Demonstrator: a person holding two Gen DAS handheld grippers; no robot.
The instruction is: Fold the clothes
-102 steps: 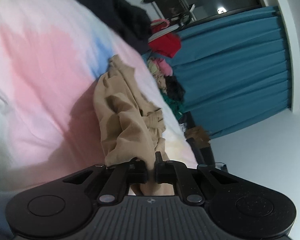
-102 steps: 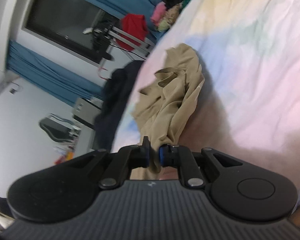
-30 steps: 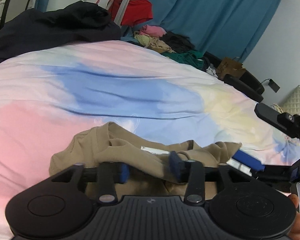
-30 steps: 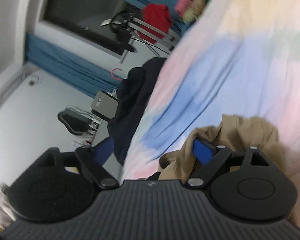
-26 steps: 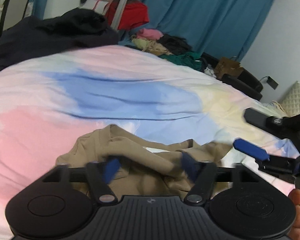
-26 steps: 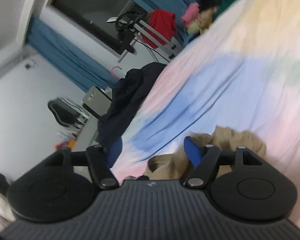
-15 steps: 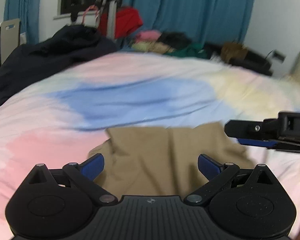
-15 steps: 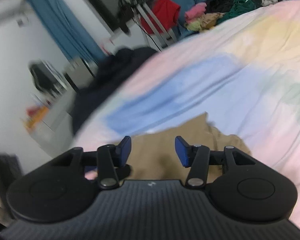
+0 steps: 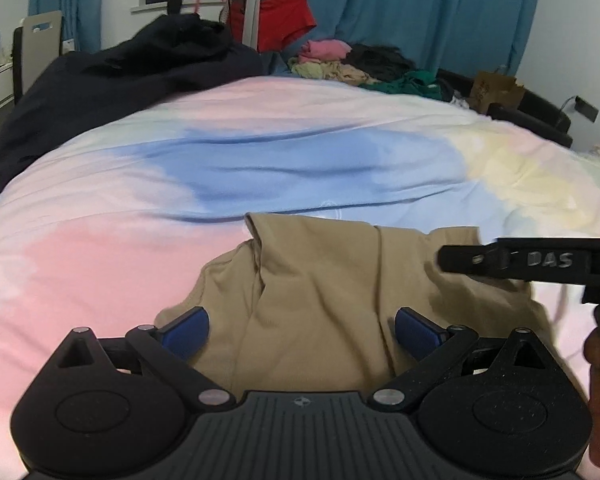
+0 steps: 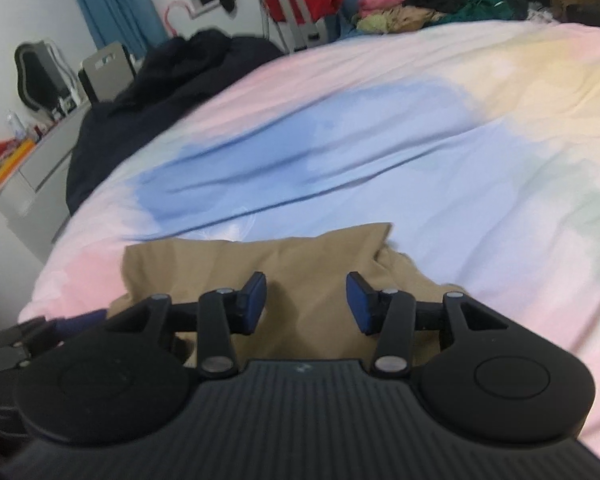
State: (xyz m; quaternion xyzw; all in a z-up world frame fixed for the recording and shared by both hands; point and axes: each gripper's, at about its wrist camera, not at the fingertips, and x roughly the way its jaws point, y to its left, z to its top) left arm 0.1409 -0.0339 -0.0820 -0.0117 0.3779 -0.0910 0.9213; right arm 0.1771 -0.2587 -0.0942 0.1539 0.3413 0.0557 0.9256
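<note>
— Where was the tan garment [image 9: 332,304]?
— It lay rumpled on the pastel bedspread [image 9: 260,160], near the edge closest to the cameras.

— And the grippers?
— The left gripper [image 9: 300,330] hovered over it with its fingers spread wide, holding nothing. The right gripper [image 10: 306,300] was parted too, though less widely, and empty.

— Beyond that?
— A dark garment [image 9: 112,80] lay at the bed's far side, before blue curtains [image 9: 420,12].

Both wrist views face forward, low; sharing tan garment [image 9: 324,300], bed [image 10: 420,140].
</note>
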